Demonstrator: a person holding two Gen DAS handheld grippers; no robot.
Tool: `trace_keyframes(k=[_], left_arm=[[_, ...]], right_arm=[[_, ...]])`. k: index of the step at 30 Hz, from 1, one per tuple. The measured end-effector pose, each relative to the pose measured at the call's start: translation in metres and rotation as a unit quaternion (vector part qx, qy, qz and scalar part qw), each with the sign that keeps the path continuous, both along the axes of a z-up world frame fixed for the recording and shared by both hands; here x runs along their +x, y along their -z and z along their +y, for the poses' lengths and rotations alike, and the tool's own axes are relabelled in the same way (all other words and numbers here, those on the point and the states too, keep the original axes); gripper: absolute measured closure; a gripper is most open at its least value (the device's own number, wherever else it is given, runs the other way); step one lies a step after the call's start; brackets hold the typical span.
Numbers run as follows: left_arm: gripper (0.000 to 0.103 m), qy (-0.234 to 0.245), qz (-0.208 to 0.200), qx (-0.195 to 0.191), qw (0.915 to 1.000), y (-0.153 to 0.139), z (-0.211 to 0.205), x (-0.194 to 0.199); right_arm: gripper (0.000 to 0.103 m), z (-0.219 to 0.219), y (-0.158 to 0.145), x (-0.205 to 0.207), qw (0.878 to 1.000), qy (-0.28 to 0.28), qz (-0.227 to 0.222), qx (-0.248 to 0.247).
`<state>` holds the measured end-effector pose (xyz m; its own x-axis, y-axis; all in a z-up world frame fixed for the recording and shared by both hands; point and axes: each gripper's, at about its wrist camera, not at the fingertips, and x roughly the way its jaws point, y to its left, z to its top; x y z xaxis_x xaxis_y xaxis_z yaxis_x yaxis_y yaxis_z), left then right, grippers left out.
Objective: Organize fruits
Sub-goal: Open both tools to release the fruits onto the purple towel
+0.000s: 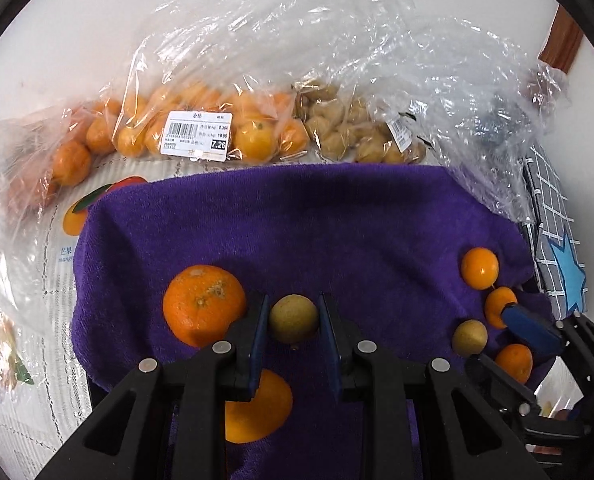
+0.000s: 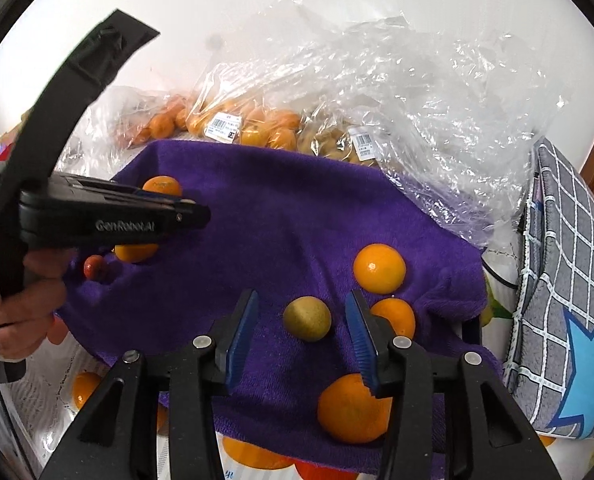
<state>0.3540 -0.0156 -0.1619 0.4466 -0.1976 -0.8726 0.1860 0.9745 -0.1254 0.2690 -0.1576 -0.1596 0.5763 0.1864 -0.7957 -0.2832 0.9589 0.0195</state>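
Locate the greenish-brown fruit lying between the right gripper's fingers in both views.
Left wrist view: lower right, the greenish-brown fruit lies on the purple towel.
Right wrist view: low centre, between the fingers, touched by neither.
Shared landmark: the price-labelled bag of oranges behind the towel.

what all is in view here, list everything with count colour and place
towel: one, purple, mid-table
big oranges: two, orange, towel's left side
small oranges: three, orange, towel's right side
brown-green fruits: two, one in the left tongs, one between the right tongs' jaws
bagged oranges: at least two clear bags, back
bagged tan fruit: one clear bag, back
empty bag: one, clear, crumpled, back right
checked cloth: one, grey with blue star, far right
left tongs: black, blue pads, shut on a fruit
right tongs: same, open
hand: one, holding the left tongs
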Motion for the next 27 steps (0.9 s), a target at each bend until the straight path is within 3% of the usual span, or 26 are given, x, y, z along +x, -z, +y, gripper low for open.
trace_keyframes(k=[7,17,27], left_arm=[[0.063,-0.001,-0.010,-0.007,0.9999,-0.009,0.003,-0.009],[0.059,-0.022,-0.049,-0.016,0.9984,-0.046,0.027,-0.049],[0.056,-0.057,-0.071,-0.035,0.9953,-0.059,0.068,-0.102]], right_arm=[[0.057,-0.012,-0.015,-0.009,1.000,0.027,0.001,0.011],[0.057,-0.012,-0.046,-0.036,0.999,0.038,-0.021,0.019],[0.057,-0.001,-0.063,-0.074,0.999,0.028,-0.034,0.023]])
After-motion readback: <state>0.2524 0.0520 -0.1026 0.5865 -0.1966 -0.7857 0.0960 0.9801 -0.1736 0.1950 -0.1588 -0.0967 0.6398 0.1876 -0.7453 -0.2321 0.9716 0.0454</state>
